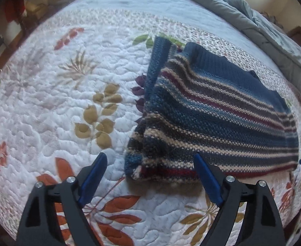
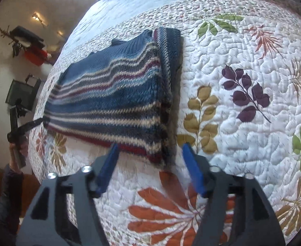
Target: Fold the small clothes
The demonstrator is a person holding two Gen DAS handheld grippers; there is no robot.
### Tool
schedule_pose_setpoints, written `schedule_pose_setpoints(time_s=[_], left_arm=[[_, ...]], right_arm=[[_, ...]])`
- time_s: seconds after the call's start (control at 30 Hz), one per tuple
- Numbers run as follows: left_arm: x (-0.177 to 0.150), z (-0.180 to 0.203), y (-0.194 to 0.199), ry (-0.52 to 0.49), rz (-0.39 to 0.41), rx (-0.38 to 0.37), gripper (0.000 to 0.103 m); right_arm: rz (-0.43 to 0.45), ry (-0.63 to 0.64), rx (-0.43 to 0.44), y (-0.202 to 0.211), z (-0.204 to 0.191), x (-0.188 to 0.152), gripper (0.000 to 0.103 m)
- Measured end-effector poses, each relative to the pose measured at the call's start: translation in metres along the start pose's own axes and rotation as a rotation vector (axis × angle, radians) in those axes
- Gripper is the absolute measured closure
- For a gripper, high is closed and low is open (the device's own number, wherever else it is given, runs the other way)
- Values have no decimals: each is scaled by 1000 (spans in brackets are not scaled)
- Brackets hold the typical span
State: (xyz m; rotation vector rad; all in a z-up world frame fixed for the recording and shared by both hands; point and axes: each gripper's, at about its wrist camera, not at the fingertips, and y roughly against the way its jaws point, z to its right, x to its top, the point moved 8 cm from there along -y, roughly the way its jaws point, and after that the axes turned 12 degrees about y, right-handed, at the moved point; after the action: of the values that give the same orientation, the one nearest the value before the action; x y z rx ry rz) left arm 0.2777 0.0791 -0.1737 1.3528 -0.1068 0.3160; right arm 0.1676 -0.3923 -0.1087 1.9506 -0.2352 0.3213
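Quilted white bedding with printed leaves in rust, tan, purple and green is filling both views, a grey duvet (image 1: pixel 273 32) bunching along its far edge. I am holding my left gripper (image 1: pixel 150 176) spread wide and empty, hovering just above the near left corner of a striped knit sweater (image 1: pixel 222 110) lying flat on the quilt (image 1: pixel 47 94). My right gripper (image 2: pixel 150 164) is likewise gaping with nothing in it, hanging over the sweater's near right corner. One side of the garment is already doubled over into a long band. I am judging the fold partly done: next, both claws would need to drop, pinch the near hem and carry it toward the far edge.
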Motion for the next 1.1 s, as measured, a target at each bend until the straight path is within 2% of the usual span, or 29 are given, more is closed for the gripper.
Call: schedule_pose_setpoints(time_s=[0.17, 0.27, 0.37, 0.4, 0.43, 0.47, 0.5, 0.57, 0.6, 0.63, 0.73, 0.9, 1.1], left_arm=[[10, 1, -33, 12, -42, 39, 16], [11, 5, -48, 42, -71, 15, 16], [8, 17, -49, 35, -81, -12, 16], [6, 21, -50, 21, -89, -16, 17], [2, 26, -50, -1, -96, -16, 24], [-1, 31, -50, -20, -102, -14, 36], [-4, 35, -49, -36, -107, -15, 41], [-3, 37, -46, -43, -94, 9, 63], [2, 36, -48, -38, -93, 11, 70], [3, 35, -44, -15, -87, 7, 86], [6, 33, -35, 26, -84, -9, 88], [-14, 42, -4, -8, -73, -24, 88], [-84, 64, 31, -64, -144, -81, 88]], right_arm=[[-22, -57, 30, -29, 9, 13, 34], [-40, -107, 99, -49, 13, 15, 34], [-26, -99, 129, -61, 6, 18, 35], [-19, -87, 137, -63, 3, 19, 39], [-16, -76, 161, -65, -2, 21, 47], [-18, -74, 173, -66, -6, 21, 52], [-18, -69, 175, -67, -8, 22, 56], [-22, -61, 166, -69, -10, 22, 75], [-20, -65, 172, -69, -10, 22, 79], [-9, -78, 194, -66, -13, 22, 81], [15, -55, 182, -52, -19, 21, 83], [15, -15, 172, -18, -24, 8, 85], [-7, 8, 119, 29, -6, -38, 85]])
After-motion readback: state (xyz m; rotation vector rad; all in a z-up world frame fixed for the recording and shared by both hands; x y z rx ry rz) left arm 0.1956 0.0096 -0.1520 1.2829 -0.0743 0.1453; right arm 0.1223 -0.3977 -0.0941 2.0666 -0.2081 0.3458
